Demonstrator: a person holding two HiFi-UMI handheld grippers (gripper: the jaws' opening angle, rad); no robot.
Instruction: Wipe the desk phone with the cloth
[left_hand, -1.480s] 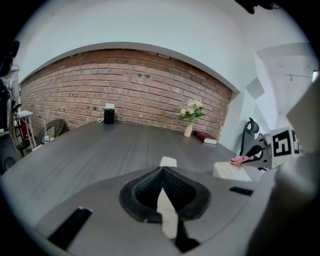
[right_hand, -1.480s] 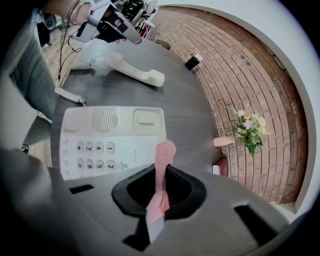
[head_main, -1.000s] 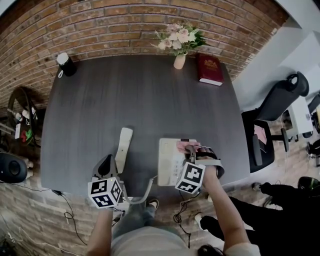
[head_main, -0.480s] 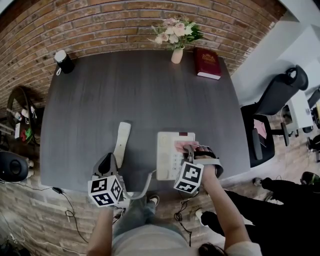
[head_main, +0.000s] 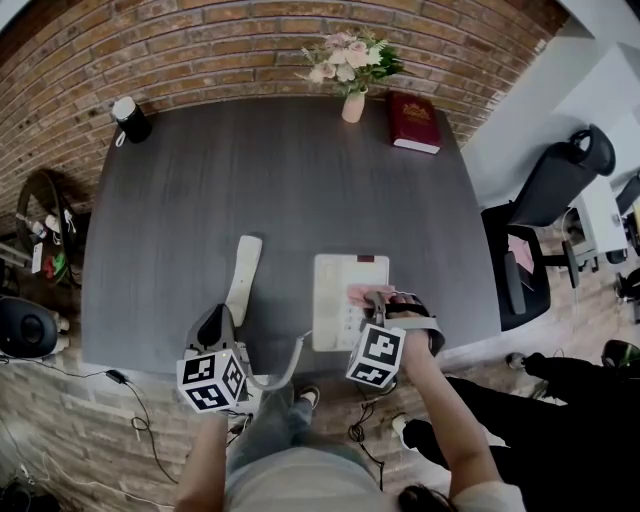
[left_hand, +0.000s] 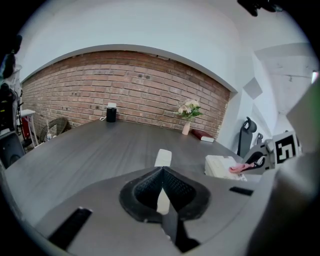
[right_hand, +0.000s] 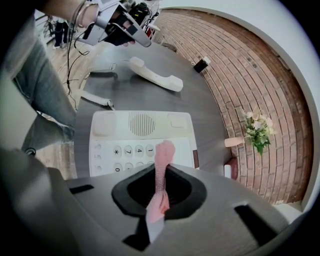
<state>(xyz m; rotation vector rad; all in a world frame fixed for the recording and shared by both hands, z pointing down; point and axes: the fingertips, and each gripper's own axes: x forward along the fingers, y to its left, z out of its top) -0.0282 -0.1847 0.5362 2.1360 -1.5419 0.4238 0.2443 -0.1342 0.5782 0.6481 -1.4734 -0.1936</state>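
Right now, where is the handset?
Head view: the handset lies on the desk, left of the phone base and just ahead of the left gripper.

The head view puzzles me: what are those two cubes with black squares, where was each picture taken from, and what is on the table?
There is no robot here. A person holds a two-jaw tool in each hand, and each marked cube is part of its tool. The head view comes from a camera on the person's head, looking down. The other two views come from cameras riding on the tools, looking along their jaws. The left tool has its jaws together on nothing and points at the handset, which lies off the phone on the dark table. The right tool is shut on a pink cloth over the desk phone. At the far edge stand a vase of flowers, a red book and a small black object.
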